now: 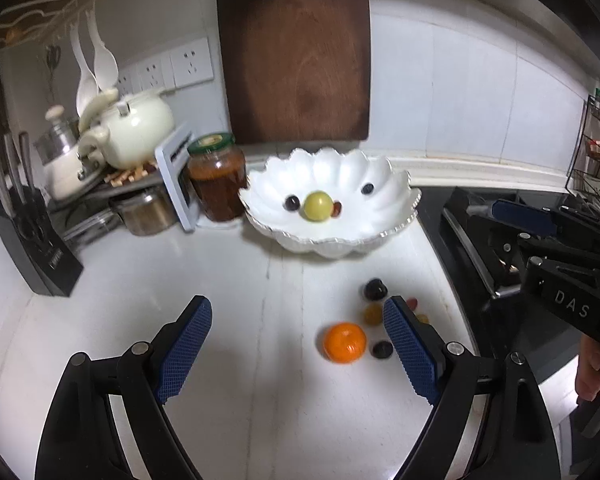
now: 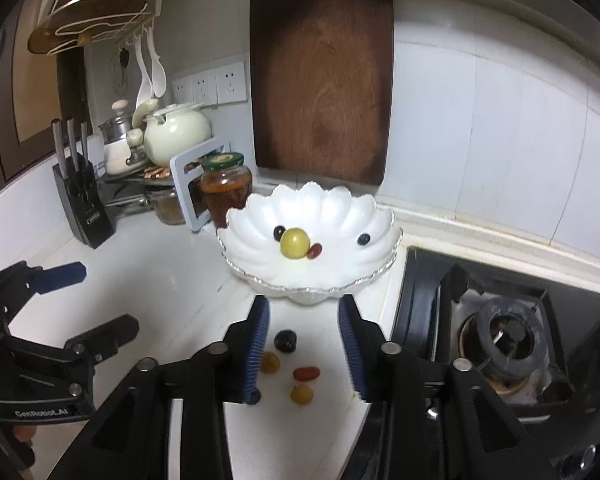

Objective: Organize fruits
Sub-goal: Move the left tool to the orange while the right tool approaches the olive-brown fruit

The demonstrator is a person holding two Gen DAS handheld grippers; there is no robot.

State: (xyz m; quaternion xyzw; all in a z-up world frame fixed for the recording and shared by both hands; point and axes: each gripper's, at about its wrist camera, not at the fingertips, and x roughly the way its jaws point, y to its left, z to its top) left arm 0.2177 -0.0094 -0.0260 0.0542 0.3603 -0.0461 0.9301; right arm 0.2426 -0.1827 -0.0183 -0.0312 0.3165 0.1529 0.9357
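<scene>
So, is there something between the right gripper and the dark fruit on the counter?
Nothing visible. The right gripper is open, and the dark fruit lies on the white counter between its fingers. Only bare counter separates that fruit from the white scalloped bowl.

A home kitchen — a white countertop (image 2: 172,280) runs along a tiled wall with a gas stove (image 2: 500,332) at its right edge. A wooden cutting board (image 2: 320,80) leans against the wall, while the far left corner holds a knife block (image 2: 82,200), a cream pot (image 2: 176,136) and a jar (image 2: 226,188) — wall sockets (image 2: 212,86) above.
</scene>
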